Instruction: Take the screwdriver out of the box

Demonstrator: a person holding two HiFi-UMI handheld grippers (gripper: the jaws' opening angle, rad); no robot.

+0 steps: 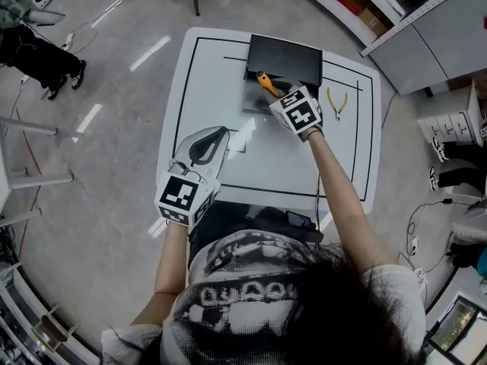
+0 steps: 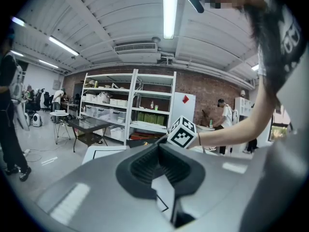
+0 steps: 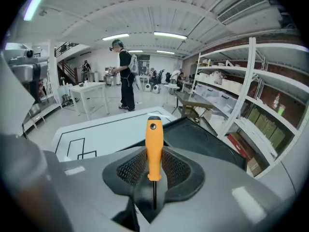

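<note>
**A:** How far along is this looking?

**B:** Most of the way, I'd judge. The right gripper [image 3: 154,167] is gripping the screwdriver [image 3: 154,149]. Its handle is lying between the dark pads [image 3: 129,170], and the shaft is running back down the gap between the jaws. The jaws are standing fairly wide, but they are closing on the tool, not on air.

**A:** And where is the tool sitting relative to the box [image 1: 283,58]?

**B:** In the head view it is hanging over the box's near edge, at the far side of the table [image 1: 217,71]. Whether the tip is fully clearing the rim is hard to tell from that angle. What is remaining, I think, is carrying it clear and setting it down.

**A:** Is the other hand doing anything?

**B:** No. The left gripper [image 2: 163,169] is waiting at the near left of the table, well apart from the box. Its jaws are standing a little apart with nothing between them, and only the white tabletop is showing through.

**A:** What are the materials looking like?

**B:** The handle is reading as smooth orange plastic, rounded, with a small hole near its end, and the shaft is thin, dark and straight. The box is looking matte black, flat and rectangular. The pads are showing a fine mesh grip inside smooth grey shells. The tabletop is looking plain white with black outlines. Yellow-handled pliers [image 1: 336,102] are lying just right of the box.
</note>
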